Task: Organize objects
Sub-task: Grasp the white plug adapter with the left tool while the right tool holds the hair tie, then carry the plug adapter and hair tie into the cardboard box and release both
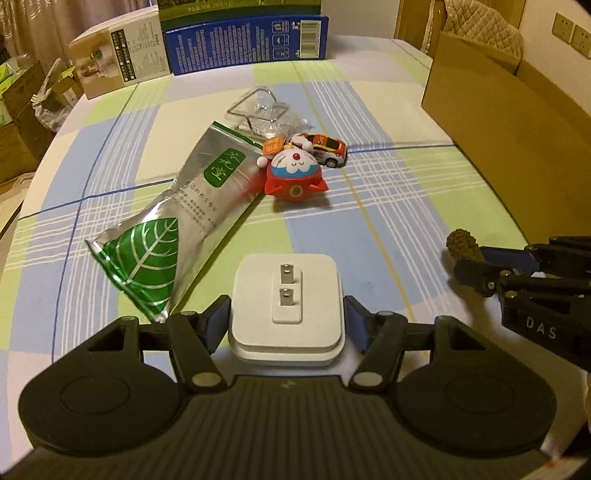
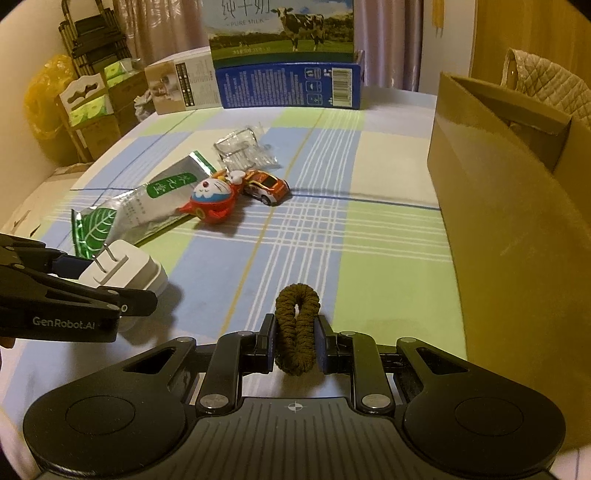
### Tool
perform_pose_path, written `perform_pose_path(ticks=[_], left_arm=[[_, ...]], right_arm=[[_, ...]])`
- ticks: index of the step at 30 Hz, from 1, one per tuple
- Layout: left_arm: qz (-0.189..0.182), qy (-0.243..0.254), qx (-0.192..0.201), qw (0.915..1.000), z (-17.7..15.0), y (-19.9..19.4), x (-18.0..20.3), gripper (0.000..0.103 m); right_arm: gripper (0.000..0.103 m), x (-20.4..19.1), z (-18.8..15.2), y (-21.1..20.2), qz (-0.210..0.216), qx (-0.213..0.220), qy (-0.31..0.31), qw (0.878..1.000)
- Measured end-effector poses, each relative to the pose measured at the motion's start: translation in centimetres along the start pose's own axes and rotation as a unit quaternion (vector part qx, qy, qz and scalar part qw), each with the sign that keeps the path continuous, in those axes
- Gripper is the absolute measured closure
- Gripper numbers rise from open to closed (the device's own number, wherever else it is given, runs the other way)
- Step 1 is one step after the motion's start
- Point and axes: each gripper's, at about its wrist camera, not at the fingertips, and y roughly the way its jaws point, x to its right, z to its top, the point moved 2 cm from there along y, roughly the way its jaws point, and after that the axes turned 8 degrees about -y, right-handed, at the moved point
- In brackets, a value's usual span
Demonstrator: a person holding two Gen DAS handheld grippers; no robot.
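Reading "PURE MILK" on milk carton (image 2: 282,31), "GenRobot.AI" on left tongs (image 2: 110,273)

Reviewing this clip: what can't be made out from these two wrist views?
- Inside of the cardboard box: both views, hidden by its near wall.
- Small print on the silver tea pouch: both views, too small.
- Clear plastic packet: contents unclear, transparent and glary.
- Whether the white charger is off the tablecloth: left gripper hides its underside.
- Right gripper squeezes the brown hair tie; lower loop hidden.
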Motion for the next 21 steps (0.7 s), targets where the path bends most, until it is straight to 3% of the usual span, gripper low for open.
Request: perform_pose_path(ticks=[21], left_arm=[[-0.032, -0.003, 0.045, 0.9985, -2.0, -10.7, 4.6, 0.043]], right_arm=[[0.085, 0.5, 0.4, -13.1, -0.039, 0.061, 0.015, 0.997]])
